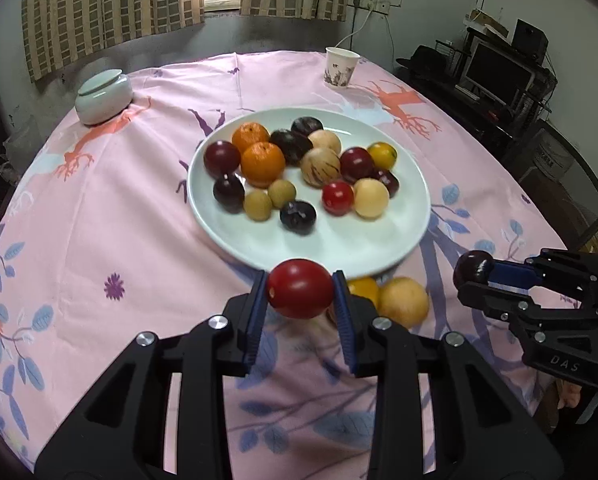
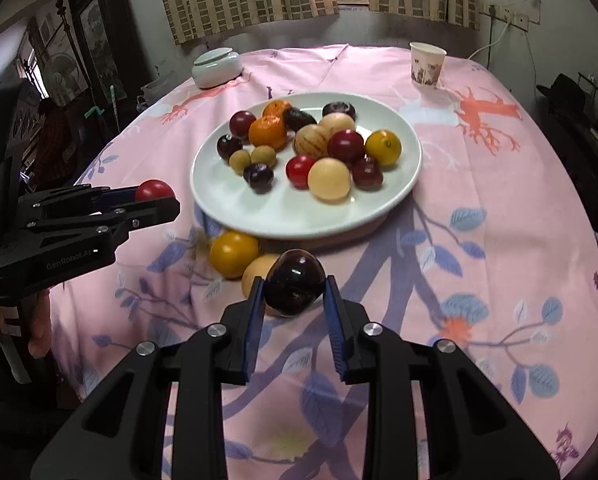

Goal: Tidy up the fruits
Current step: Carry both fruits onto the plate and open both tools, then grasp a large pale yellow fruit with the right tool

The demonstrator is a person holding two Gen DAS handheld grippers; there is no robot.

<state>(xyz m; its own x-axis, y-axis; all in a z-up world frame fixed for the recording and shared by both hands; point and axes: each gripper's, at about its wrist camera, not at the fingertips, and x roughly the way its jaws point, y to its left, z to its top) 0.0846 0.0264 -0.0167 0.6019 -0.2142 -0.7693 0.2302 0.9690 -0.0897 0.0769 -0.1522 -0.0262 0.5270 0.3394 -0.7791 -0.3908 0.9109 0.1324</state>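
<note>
Two fruits are in your grip right now, one per tool. Your left gripper (image 1: 300,295) is pinching a red fruit (image 1: 300,289) across its widest part, blue pads flat on either side, and it sits right at the fingertips. Your right gripper (image 2: 295,294) is clamped on a dark purple fruit (image 2: 295,282) the same way, out at the very tip of the fingers.

Both look small, round, smooth-skinned and glossy, so I'd judge them light but slippery, and likely soft enough to bruise if you squeeze harder. Pinching across the middle is the right hold; a grip nearer top or bottom could squirt them out.

Just ahead of both tools sits the white plate (image 1: 227,216), crowded with fruit at its far side and bare at the near rim. Below and just beyond your fingertips a yellow fruit (image 2: 234,254) and a pale yellow fruit (image 1: 404,302) lie on the pink cloth (image 1: 99,240), touching each other, just beside the plate's near edge.
</note>
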